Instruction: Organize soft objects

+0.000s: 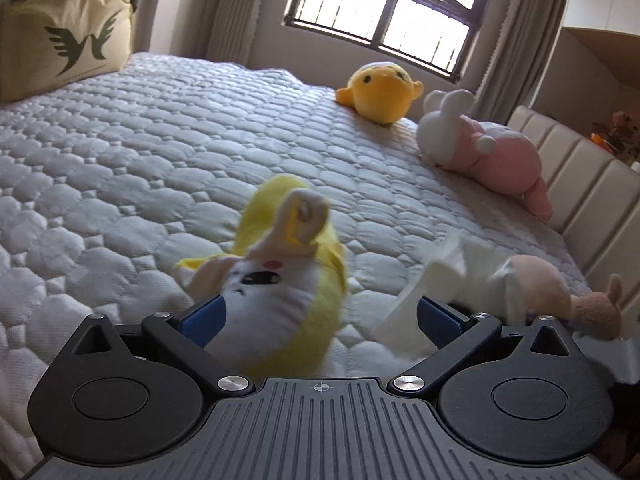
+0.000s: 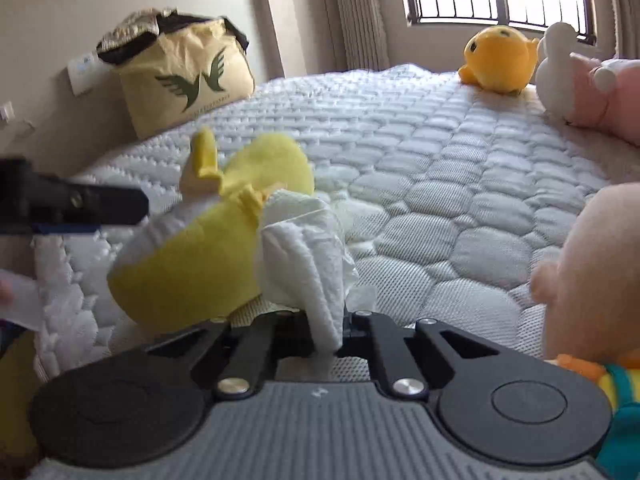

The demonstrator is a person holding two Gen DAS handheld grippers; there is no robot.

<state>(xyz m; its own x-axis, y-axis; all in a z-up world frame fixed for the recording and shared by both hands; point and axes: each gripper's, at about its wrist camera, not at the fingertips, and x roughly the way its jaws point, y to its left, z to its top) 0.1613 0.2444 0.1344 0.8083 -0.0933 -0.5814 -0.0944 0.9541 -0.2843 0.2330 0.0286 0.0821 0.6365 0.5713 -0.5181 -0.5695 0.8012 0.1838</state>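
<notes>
Here, the left hand-held gripper (image 1: 320, 312) stands wide open, its blue pads (image 1: 202, 316) flanking the yellow banana-shaped plush toy with a white cat face (image 1: 280, 280) (blurred) above the white quilted bed (image 1: 140, 140). The right hand-held gripper (image 2: 338, 334) is clamped on a white crumpled cloth (image 2: 308, 256) beside that toy.
</notes>
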